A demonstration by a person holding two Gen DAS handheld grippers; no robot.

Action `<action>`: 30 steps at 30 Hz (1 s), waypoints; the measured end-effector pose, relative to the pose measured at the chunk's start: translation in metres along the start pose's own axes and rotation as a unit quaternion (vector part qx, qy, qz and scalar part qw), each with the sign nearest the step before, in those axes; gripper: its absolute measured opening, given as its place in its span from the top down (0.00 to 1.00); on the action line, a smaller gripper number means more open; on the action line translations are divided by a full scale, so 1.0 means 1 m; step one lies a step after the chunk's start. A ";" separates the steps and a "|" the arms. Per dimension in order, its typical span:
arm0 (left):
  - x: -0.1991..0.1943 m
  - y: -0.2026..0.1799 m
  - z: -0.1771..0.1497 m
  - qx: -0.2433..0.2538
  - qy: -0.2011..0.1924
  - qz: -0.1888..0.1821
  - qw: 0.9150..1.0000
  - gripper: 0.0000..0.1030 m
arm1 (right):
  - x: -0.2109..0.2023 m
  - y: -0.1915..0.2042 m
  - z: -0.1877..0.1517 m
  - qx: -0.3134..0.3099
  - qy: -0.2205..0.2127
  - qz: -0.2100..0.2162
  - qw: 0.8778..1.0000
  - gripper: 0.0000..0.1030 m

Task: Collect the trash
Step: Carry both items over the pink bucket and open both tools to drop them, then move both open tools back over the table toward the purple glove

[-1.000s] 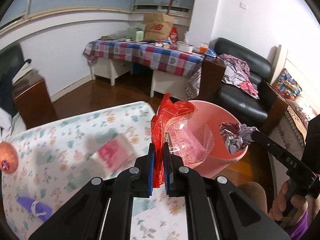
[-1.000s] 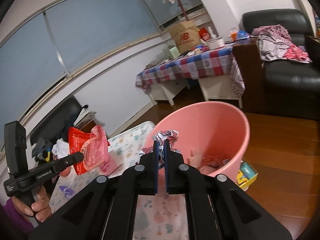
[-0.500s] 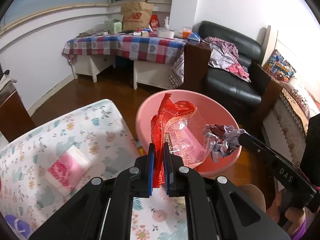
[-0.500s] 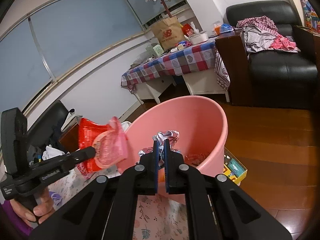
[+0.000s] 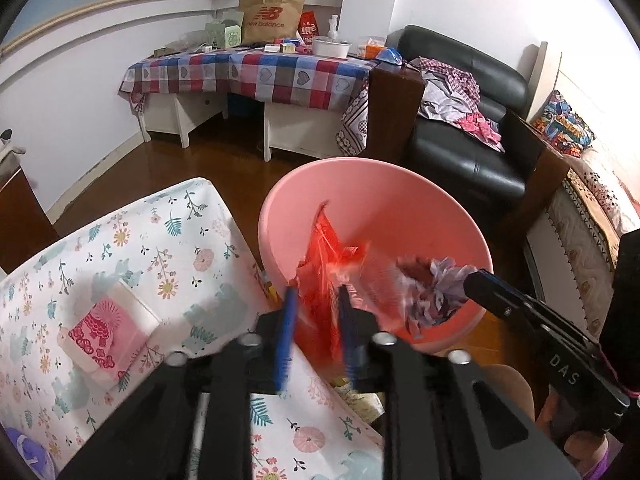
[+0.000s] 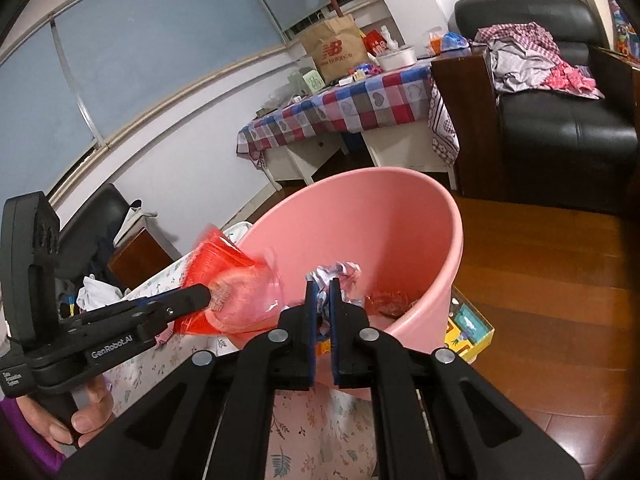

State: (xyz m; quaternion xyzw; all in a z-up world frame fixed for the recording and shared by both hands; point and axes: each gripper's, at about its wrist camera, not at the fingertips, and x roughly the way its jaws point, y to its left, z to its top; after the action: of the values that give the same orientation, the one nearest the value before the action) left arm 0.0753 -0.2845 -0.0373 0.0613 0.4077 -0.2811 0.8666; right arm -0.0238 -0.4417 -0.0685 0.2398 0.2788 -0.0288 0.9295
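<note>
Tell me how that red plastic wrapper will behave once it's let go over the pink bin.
The red plastic wrapper looks thin, creased and partly see-through, so it is probably floppy and very light. It may flutter rather than drop straight. The left gripper has its fingers apart above the pink bin, whose wide mouth should likely still catch it.

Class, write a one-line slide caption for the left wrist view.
Left claw opens over the pink bucket, releasing a red plastic wrapper, while the right claw holds crumpled paper above it.
</note>
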 end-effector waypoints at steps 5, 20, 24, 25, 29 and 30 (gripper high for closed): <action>-0.007 0.003 0.000 -0.002 -0.011 -0.005 1.000 0.66 | -0.006 0.003 0.001 -0.004 -0.011 -0.007 1.000 0.65; -0.050 0.009 -0.014 -0.013 -0.057 -0.005 0.998 0.60 | -0.022 0.029 -0.007 -0.024 -0.012 0.005 1.000 0.65; -0.062 0.012 -0.024 -0.003 -0.072 0.016 0.997 0.59 | -0.024 0.044 -0.016 -0.040 -0.006 0.014 0.999 0.65; -0.063 0.013 -0.026 -0.003 -0.071 0.019 0.997 0.59 | -0.023 0.049 -0.018 -0.043 -0.003 0.017 0.999 0.65; -0.074 0.024 -0.038 -0.015 -0.070 0.028 0.997 0.59 | -0.023 0.069 -0.028 -0.054 0.008 0.031 0.998 0.65; -0.078 0.028 -0.041 -0.019 -0.070 0.032 0.997 0.59 | -0.023 0.074 -0.031 -0.056 0.012 0.037 0.998 0.65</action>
State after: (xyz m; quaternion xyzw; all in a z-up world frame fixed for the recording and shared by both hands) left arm 0.0231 -0.2129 -0.0104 0.0378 0.3491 -0.2492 0.9025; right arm -0.0447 -0.3637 -0.0472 0.1981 0.2817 0.0244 0.9385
